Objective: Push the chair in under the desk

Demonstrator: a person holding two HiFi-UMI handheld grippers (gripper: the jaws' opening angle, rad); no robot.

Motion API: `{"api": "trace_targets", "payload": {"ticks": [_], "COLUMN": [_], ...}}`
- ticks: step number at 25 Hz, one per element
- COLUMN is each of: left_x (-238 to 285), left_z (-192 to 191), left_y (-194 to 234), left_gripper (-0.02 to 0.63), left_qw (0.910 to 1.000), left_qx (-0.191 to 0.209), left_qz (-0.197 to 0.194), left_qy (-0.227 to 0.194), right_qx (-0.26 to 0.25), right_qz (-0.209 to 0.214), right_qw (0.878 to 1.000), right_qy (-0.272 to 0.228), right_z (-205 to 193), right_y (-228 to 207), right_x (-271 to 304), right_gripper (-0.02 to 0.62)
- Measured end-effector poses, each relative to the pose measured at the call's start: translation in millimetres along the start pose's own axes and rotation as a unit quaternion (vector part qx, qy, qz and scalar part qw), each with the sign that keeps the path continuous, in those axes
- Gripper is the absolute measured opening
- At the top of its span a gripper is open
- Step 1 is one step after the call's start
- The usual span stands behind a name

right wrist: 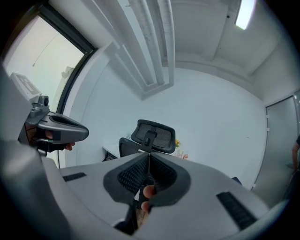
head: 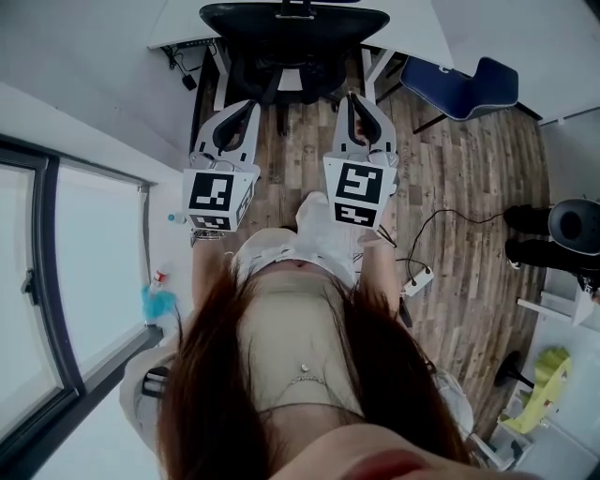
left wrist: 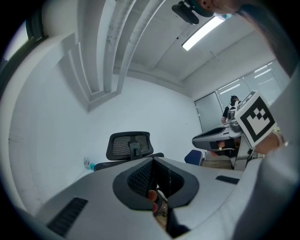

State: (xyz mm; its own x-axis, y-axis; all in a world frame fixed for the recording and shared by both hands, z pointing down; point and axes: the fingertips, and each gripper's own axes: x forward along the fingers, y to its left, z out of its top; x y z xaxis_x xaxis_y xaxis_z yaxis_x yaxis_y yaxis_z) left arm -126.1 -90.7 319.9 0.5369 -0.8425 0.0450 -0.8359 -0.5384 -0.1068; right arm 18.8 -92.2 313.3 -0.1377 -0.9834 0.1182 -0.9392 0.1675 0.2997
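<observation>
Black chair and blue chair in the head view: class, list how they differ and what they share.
The black chair sits at the white desk; the blue chair stands off to the right. The black chair has a mesh back with a headrest; the blue chair's looks smooth. Both stand on the wood floor.

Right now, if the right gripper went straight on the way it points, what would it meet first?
Most likely the black chair, straight ahead of the right gripper with its jaws shut; the gap between them is hard to judge.
</observation>
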Motion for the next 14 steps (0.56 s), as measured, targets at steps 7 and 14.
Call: {"api": "trace_targets", "payload": {"ticks": [7,14], "left_x": [-0.1,-0.6], "left_z": [-1.2,0.8], "left_y": [-1.8,-3.6], "left_gripper": [0.004,0.005], "left_qw": [1.0,0.9999], "left_qx": [-0.006,-0.01], "left_qz": [0.0,-0.012], "left_qy": [-0.007,-0.004], "right_qx": [-0.015,-0.026], "right_qz": [0.0,0.007], "right_qw": [1.0,1.0], "right_qy": [0.003,0.008], "right_z": [-0.2,1.8], "right_y": [2.6,6.9], "right_x": [0.6,2.5], "right_gripper": [0.029,0.029]}}
